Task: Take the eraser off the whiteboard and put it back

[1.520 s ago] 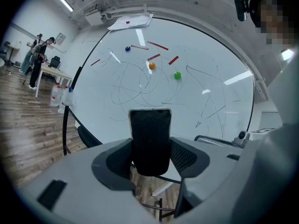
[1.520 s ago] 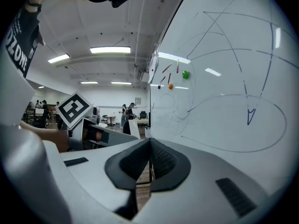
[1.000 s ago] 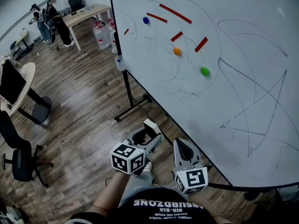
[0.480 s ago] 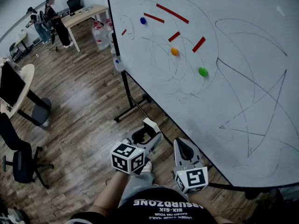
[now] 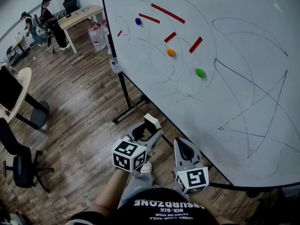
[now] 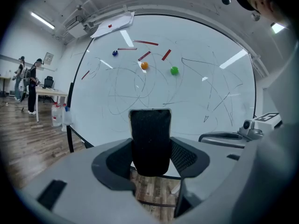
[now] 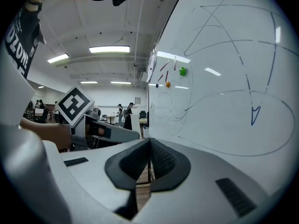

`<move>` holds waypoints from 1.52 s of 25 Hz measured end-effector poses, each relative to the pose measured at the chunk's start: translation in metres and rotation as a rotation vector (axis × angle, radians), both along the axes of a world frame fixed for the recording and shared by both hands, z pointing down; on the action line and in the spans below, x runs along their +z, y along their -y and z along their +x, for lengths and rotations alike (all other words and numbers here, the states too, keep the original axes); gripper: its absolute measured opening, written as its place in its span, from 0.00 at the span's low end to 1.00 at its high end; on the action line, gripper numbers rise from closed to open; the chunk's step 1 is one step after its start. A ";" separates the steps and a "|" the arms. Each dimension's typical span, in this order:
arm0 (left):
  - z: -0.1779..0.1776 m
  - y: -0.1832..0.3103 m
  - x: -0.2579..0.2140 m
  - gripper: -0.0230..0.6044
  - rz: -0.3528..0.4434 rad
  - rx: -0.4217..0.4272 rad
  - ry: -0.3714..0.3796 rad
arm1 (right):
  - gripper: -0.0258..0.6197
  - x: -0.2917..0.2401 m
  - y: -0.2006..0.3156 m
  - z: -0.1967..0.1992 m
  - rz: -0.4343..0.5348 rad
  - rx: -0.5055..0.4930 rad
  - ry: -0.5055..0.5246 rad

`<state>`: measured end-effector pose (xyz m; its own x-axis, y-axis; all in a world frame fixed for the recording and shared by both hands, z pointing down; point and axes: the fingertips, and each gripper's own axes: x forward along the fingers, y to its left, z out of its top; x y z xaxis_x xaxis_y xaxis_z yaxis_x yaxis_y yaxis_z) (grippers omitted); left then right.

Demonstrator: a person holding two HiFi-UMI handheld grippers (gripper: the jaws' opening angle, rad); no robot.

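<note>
1. Whiteboard point(image 5: 234, 55): It stands on a wheeled frame over a wood floor point(image 5: 79, 107) and fills the right of the head view. Its surface carries thin pen lines, red strips point(image 5: 168, 13) and 3 round magnets: blue point(image 5: 138, 21), orange point(image 5: 171, 52), green point(image 5: 200, 72).

2. Left gripper point(image 5: 144, 137): I hold it low in front of me, well short of the board. Its jaws stand wide and pinch the eraser point(image 6: 150, 139) between the pads.

3. Right gripper point(image 5: 183, 149): It sits just beside the left gripper, near the board's lower edge. Its jaws are pressed together with nothing between them.

4. Eraser: It is off the board and upright in my left gripper, with its dark textured face toward the gripper camera and a pale body behind it.

5. Handling, as I judge it:
- The eraser looks light, so a moderate pinch should be enough.
- The pale body looks stiff, and the dark face looks soft and likely to give under pressure.
- The best hold is across the 2 stiff sides, as now, which leaves both faces free.
- To put it back, 1 flat face should meet a bare patch of board squarely, clear of the magnets and strips.
- I cannot tell what keeps it on the board.
</note>
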<state>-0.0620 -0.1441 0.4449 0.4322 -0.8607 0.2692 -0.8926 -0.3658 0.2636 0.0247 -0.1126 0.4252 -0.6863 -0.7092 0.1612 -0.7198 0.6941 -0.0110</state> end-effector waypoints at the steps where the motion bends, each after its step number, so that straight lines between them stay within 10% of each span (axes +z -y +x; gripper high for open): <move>1: 0.001 0.002 -0.001 0.42 0.004 0.004 0.008 | 0.04 0.000 0.001 0.001 -0.002 0.004 0.002; 38: 0.047 0.089 -0.020 0.42 0.086 0.140 0.198 | 0.04 0.004 0.036 0.032 -0.009 0.159 -0.024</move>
<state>-0.0150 -0.2333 0.4246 0.4949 -0.8194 0.2892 -0.8628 -0.5030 0.0514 0.0564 -0.1491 0.4287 -0.5615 -0.8070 0.1828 -0.8207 0.5714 0.0015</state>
